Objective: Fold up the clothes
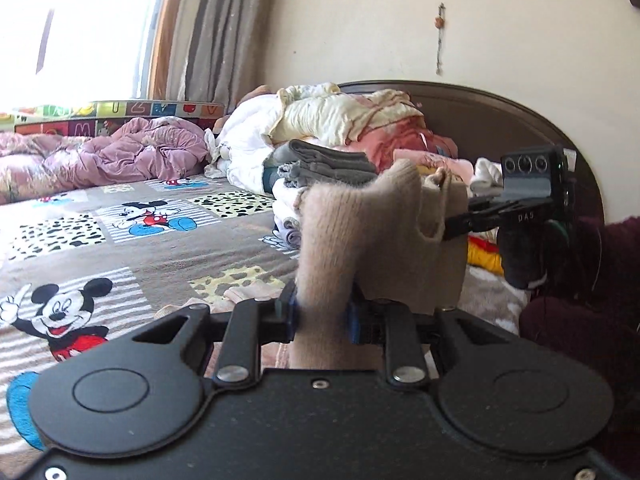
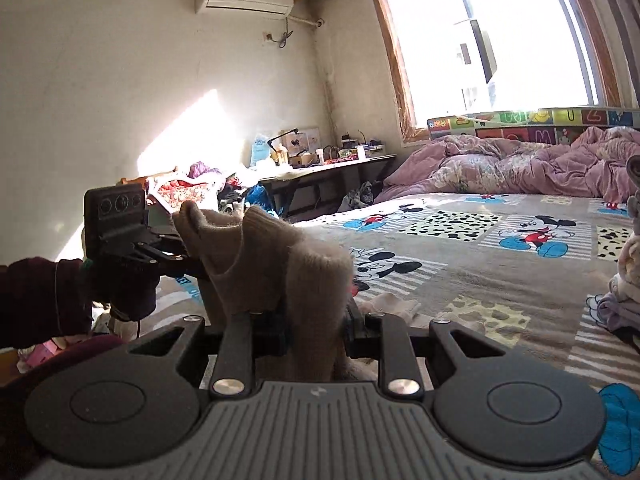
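Note:
A beige knitted garment (image 1: 352,240) hangs in the air between both grippers, above the bed. My left gripper (image 1: 320,316) is shut on one end of it. My right gripper (image 2: 316,324) is shut on the other end (image 2: 296,272). In the left wrist view the right gripper (image 1: 460,222) reaches in from the right and pinches the cloth's far edge. In the right wrist view the left gripper (image 2: 188,258) reaches in from the left. Gloved hands in dark sleeves hold both tools.
A Mickey Mouse blanket (image 1: 132,240) covers the bed. A stack of folded clothes (image 1: 320,172) and a heap of bedding (image 1: 320,120) lie by the dark headboard (image 1: 500,120). A pink duvet (image 2: 520,164) lies by the window. Small pale cloths (image 2: 396,304) lie on the blanket. A cluttered desk (image 2: 320,160) stands by the wall.

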A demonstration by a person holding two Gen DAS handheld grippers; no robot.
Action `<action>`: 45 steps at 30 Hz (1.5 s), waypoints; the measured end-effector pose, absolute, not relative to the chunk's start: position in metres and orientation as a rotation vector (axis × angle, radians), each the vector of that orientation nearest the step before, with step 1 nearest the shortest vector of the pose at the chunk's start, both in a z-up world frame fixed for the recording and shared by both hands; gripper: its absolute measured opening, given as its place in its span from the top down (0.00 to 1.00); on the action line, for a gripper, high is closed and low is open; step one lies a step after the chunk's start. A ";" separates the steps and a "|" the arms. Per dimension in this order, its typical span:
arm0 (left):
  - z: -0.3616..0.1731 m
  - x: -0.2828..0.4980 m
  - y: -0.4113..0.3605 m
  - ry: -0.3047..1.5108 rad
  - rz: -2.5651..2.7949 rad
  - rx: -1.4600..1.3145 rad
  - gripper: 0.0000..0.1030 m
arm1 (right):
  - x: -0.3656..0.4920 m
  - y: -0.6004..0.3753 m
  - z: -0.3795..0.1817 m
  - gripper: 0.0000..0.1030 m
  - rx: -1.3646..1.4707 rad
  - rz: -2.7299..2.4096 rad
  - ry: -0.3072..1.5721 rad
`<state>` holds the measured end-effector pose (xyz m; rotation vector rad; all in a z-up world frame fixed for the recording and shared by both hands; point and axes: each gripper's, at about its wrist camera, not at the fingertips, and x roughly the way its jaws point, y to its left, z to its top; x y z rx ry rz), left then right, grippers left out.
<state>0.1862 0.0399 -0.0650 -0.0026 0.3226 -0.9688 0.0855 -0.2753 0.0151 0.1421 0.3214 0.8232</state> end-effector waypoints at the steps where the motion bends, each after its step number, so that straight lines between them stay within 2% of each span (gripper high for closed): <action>1: -0.067 0.197 0.040 0.334 -0.968 -0.038 0.78 | 0.099 -0.279 0.012 0.75 0.185 0.813 0.336; 7: -0.089 0.262 0.043 0.429 -0.958 -0.208 0.79 | 0.185 -0.297 -0.017 0.75 0.415 0.764 0.408; 15: -0.118 0.345 0.048 0.559 -0.929 -0.431 0.79 | 0.287 -0.309 -0.089 0.75 0.689 0.698 0.576; 19: -0.143 0.354 0.055 0.675 -0.858 -0.494 0.79 | 0.315 -0.305 -0.115 0.75 0.727 0.677 0.640; 25: -0.174 0.368 0.063 0.814 -0.757 -0.592 0.76 | 0.327 -0.289 -0.135 0.75 0.620 0.615 0.693; 27: -0.177 0.370 0.066 0.836 -0.734 -0.635 0.74 | 0.324 -0.286 -0.134 0.72 0.597 0.583 0.682; 29: -0.174 0.366 0.069 0.845 -0.702 -0.650 0.72 | 0.319 -0.286 -0.125 0.61 0.563 0.520 0.654; 30: -0.170 0.362 0.069 0.839 -0.681 -0.630 0.70 | 0.316 -0.288 -0.119 0.60 0.548 0.494 0.633; 32: -0.150 0.346 0.065 0.793 -0.619 -0.498 0.67 | 0.311 -0.294 -0.106 0.51 0.517 0.441 0.591; 33: -0.137 0.331 0.058 0.744 -0.574 -0.361 0.60 | 0.303 -0.295 -0.097 0.51 0.462 0.410 0.560; 36: -0.105 0.280 0.033 0.559 -0.462 0.029 0.59 | 0.268 -0.287 -0.070 0.51 0.297 0.426 0.470; 38: -0.100 0.258 0.024 0.493 -0.493 0.090 0.59 | 0.239 -0.276 -0.058 0.51 0.185 0.467 0.423; 41: -0.115 0.248 0.014 0.500 -0.578 0.100 0.58 | 0.199 -0.245 -0.060 0.53 0.026 0.560 0.403; 43: -0.140 0.255 0.007 0.568 -0.581 0.109 0.57 | 0.201 -0.232 -0.080 0.53 -0.010 0.546 0.484; 45: -0.141 0.256 0.007 0.577 -0.594 0.105 0.55 | 0.210 -0.231 -0.106 0.53 0.035 0.531 0.568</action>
